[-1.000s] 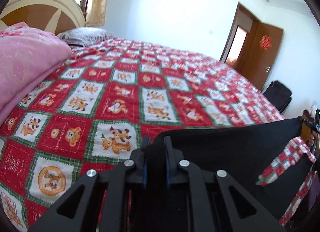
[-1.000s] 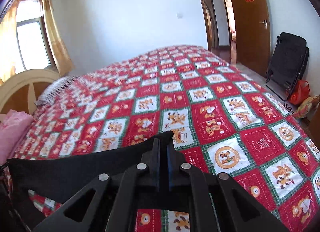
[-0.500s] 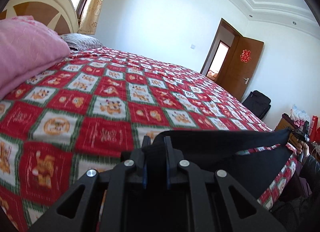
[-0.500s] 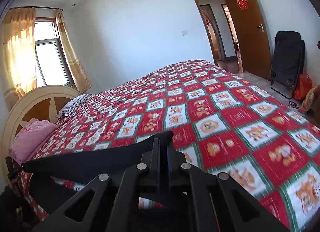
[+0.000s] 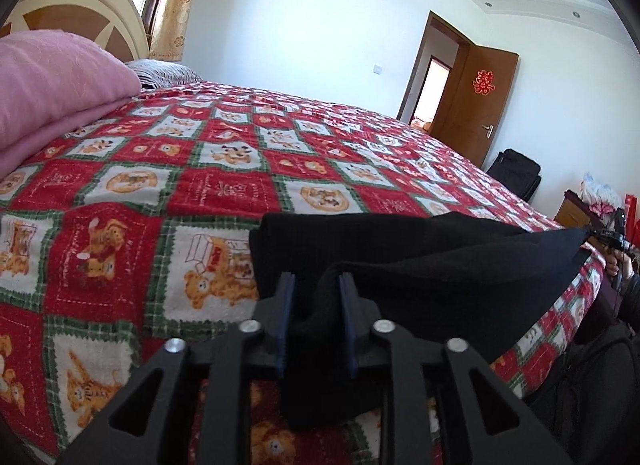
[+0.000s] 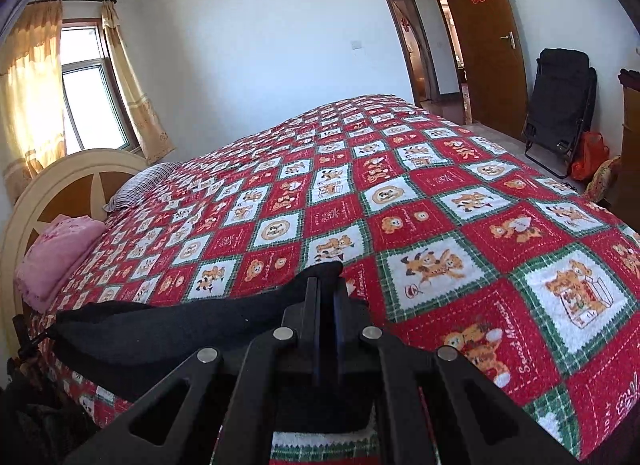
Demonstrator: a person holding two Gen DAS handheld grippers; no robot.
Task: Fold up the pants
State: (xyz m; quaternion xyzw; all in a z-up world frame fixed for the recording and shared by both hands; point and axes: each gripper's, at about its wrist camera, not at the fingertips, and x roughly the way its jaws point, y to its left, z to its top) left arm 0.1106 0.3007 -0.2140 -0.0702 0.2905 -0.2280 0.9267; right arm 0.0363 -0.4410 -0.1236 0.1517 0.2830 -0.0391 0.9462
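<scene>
Black pants [image 5: 440, 265] hang stretched along the near edge of the bed, between my two grippers. The left gripper [image 5: 315, 285] is opening. Its blue pads [image 5: 286, 305] stand apart, and a slack bunch of the black cloth sits between them. That end's corner has slumped onto the quilt [image 5: 160, 193]. In the right wrist view the pants [image 6: 160, 329] run off to the left, and the right gripper [image 6: 326, 291] is shut on their other corner, low over the quilt [image 6: 440, 225]. The far right of the left view shows the right gripper [image 5: 606, 232] with a hand behind it.
A folded pink blanket [image 5: 52, 81] and a striped pillow [image 6: 136, 185] lie by the headboard [image 6: 60, 185]. A brown door [image 6: 480, 45] stands open past the bed, with a black folding chair [image 6: 560, 105] and an orange bag [image 6: 590, 155] beside it.
Both grippers came down toward the bed with the pants. The left jaws, shut on the cloth before, have parted, and that corner now slumps on the quilt.
</scene>
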